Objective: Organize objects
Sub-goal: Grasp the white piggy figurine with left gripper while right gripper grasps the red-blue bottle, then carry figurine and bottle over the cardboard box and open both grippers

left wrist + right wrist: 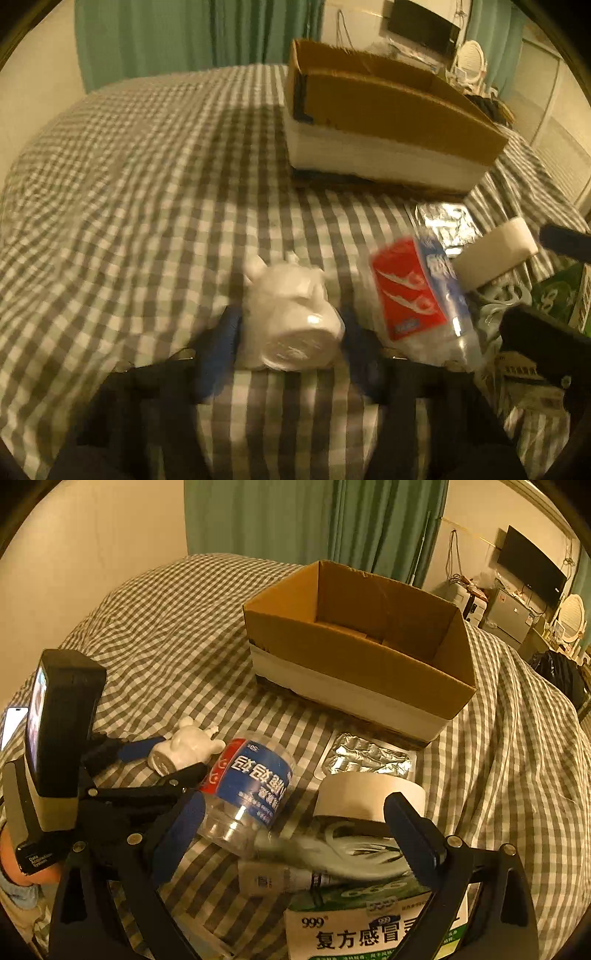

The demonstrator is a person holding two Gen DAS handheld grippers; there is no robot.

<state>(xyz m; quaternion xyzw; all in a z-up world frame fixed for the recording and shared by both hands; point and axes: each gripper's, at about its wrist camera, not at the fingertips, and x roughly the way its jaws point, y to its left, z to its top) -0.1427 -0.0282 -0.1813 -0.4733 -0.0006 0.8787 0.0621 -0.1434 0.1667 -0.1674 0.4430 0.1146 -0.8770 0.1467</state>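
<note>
Left wrist view: we see our left gripper (290,326) closed on the white figurine (291,321). Our right gripper (295,819) stands wide apart, empty, above the cable (354,849); the cardboard box (369,653) sits ahead.

My left gripper (288,332) sits low over the bed, its blue-padded fingers (221,339) closed against both sides of a small white figurine (291,314); my right gripper (295,823) hovers beside it, jaws spread wide, gripping nothing.
</note>
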